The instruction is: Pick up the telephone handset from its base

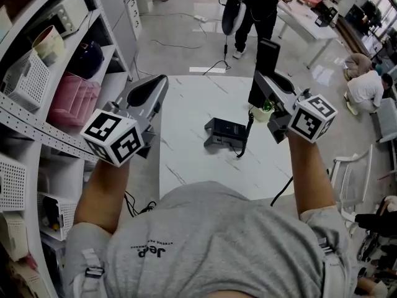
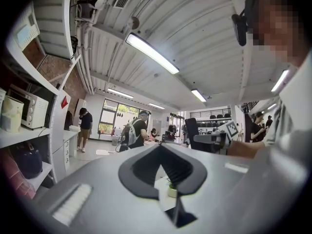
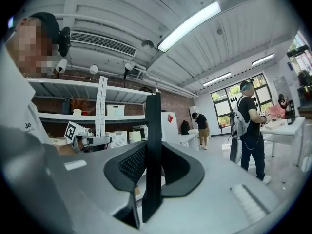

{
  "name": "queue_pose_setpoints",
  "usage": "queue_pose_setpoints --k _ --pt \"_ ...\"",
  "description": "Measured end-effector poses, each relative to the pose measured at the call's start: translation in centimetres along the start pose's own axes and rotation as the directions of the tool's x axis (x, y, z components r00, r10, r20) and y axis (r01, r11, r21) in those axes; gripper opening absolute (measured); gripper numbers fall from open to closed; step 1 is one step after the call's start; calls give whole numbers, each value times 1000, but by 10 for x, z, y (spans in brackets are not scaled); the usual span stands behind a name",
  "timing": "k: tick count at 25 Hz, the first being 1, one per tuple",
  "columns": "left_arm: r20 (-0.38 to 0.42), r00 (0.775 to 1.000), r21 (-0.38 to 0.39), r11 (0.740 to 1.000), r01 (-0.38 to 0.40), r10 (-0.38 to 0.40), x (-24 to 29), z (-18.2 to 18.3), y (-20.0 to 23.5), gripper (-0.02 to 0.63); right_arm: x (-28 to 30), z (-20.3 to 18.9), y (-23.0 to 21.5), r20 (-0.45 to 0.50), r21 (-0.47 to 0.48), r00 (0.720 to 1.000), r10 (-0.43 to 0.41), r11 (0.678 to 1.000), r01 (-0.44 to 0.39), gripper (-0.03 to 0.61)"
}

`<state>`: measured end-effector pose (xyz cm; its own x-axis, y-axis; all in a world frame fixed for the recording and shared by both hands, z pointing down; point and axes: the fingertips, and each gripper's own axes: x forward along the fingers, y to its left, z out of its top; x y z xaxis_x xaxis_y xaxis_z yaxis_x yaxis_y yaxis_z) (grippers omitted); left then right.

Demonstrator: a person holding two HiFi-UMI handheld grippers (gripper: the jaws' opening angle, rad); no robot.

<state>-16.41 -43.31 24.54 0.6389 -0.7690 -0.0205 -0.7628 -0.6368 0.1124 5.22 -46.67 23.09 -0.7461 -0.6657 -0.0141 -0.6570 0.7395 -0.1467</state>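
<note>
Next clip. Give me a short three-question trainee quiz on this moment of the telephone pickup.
1. Multiple choice: where is the handset?
A) resting on the base
B) upright between the jaws of the right gripper
C) held by the left gripper

2. True or false: the left gripper is holding the base off the white table.

3. Fill in: the black cord hangs from the handset down to the ___.

Key
1. B
2. False. The left gripper is empty, with its jaws together, and the base sits on the table.
3. base
</note>
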Motion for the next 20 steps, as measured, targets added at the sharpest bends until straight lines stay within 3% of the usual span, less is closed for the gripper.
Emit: queue_pose_setpoints --k 7,20 --pt "13 1000 13 1000 10 -10 -2 21 -1 58 4 15 9 14 9 1000 17 1000 -17 77" --pt "11 1000 -1 1000 15 -15 -10 24 -7 58 2 21 17 21 22 1000 19 1000 -19 77"
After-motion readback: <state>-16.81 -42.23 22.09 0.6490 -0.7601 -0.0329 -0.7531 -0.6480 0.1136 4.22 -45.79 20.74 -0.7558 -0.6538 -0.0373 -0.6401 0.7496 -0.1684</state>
